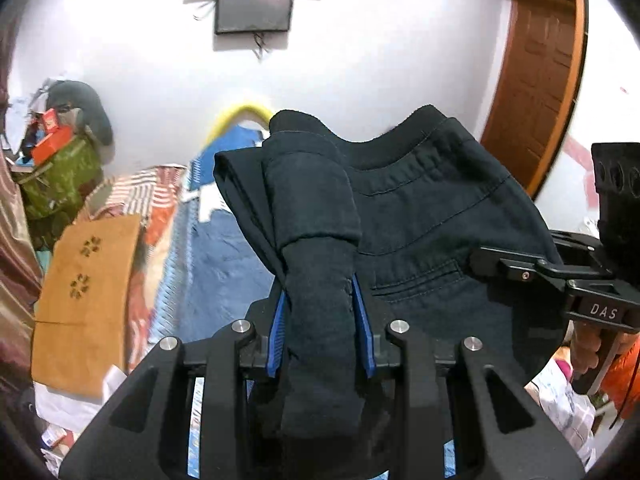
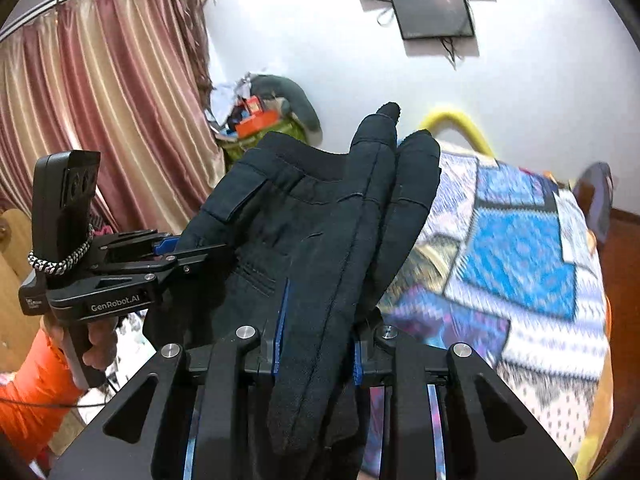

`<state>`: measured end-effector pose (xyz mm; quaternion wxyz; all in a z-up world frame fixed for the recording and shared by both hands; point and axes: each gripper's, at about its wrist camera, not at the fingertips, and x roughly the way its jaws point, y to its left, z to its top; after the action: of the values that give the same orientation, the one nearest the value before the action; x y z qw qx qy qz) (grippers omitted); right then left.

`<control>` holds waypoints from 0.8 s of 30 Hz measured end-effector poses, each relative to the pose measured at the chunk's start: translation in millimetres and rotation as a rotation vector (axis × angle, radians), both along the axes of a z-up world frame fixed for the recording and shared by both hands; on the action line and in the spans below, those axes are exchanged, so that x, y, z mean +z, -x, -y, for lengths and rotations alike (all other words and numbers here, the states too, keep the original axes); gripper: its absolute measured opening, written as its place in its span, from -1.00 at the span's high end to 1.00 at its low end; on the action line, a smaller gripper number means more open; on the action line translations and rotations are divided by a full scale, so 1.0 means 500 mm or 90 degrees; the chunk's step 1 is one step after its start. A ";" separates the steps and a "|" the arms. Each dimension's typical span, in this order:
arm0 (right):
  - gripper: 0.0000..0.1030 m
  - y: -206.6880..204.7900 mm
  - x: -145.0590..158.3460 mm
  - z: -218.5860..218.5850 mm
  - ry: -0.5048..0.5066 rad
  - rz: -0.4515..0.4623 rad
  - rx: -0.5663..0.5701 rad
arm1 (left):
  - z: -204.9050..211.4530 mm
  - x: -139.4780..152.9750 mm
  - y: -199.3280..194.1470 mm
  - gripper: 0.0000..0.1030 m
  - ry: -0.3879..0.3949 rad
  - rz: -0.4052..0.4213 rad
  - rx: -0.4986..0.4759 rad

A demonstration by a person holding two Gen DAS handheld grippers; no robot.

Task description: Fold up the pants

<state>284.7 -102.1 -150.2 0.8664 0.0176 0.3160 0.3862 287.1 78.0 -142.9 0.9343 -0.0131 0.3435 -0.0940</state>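
Observation:
Dark navy pants [image 1: 432,216] hang in the air between both grippers, waistband up, a back pocket showing. My left gripper [image 1: 322,300] is shut on a bunched fold of the pants at its blue pads. In the left wrist view the right gripper [image 1: 496,264] grips the far side of the pants. My right gripper [image 2: 320,320] is shut on a thick folded edge of the pants [image 2: 304,216]. In the right wrist view the left gripper [image 2: 180,256] clamps the opposite edge.
A bed with a blue patterned quilt [image 2: 516,256] lies below and ahead. A brown paper bag [image 1: 88,292] and a cluttered pile [image 1: 60,160] stand at the left. A curtain [image 2: 100,100], a wooden door [image 1: 536,72] and a wall-mounted screen [image 1: 254,8] surround the space.

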 end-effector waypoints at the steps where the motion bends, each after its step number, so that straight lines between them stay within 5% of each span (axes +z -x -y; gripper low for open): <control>1: 0.57 -0.009 0.001 -0.009 -0.004 0.003 0.003 | -0.015 0.006 -0.013 0.41 0.000 0.002 0.006; 13: 0.57 -0.176 -0.049 -0.165 0.001 -0.011 0.029 | -0.171 -0.044 -0.187 0.41 -0.005 -0.022 0.064; 24: 0.57 -0.334 -0.252 -0.259 0.077 -0.104 0.016 | -0.271 -0.319 -0.400 0.41 0.043 -0.154 0.068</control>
<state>451.8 27.5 -276.1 0.8323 -0.0071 0.4083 0.3749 486.9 213.4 -302.4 0.8888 -0.0738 0.4492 -0.0530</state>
